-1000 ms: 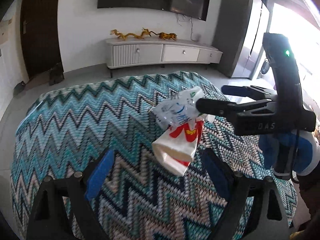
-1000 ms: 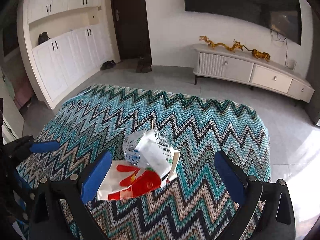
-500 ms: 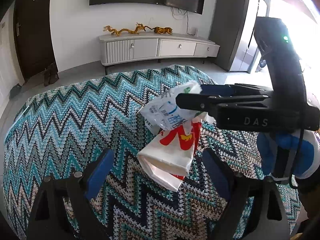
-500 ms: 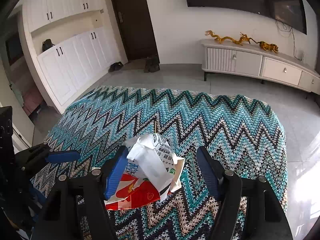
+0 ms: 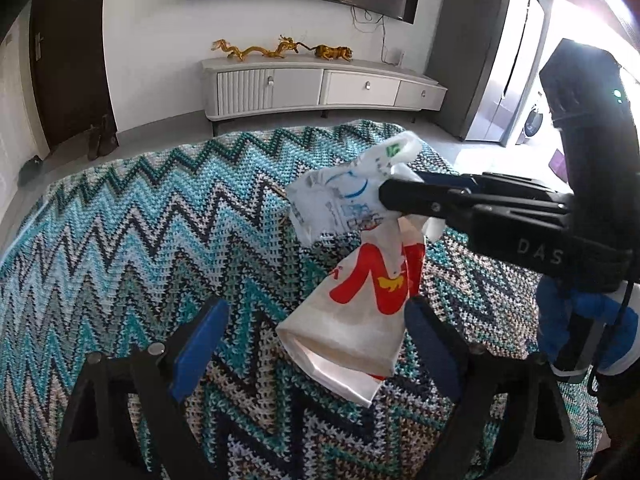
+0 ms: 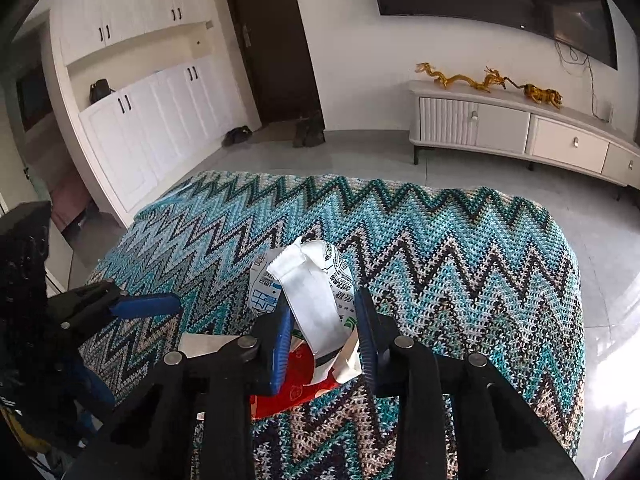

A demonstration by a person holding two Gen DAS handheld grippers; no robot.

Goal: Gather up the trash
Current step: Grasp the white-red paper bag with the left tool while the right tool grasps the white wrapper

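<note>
A crumpled white wrapper with blue print [image 5: 340, 204] [image 6: 316, 292] lies on top of a white paper bag with red print [image 5: 360, 312] [image 6: 288, 376], both on a zigzag knitted blanket [image 5: 120, 240]. My right gripper [image 6: 324, 312] [image 5: 396, 196] comes in from the right in the left wrist view. Its jaws are closing, and the pads press the wrapper bundle from both sides. My left gripper [image 5: 316, 312] is open, its blue fingers standing either side of the bag's open end without touching it. One of those fingers [image 6: 152, 306] shows at the left in the right wrist view.
Grey floor surrounds the blanket-covered surface. A low white cabinet [image 5: 320, 88] with golden figurines [image 5: 280, 50] stands against the far wall under a TV. A dark door [image 6: 272, 40], shoes [image 6: 308, 132] and white cupboards [image 6: 160, 120] are at the left.
The right gripper's jaws have closed from wide apart onto the wrapper. The left gripper has moved closer, so the bag's open end now sits between its fingers.
</note>
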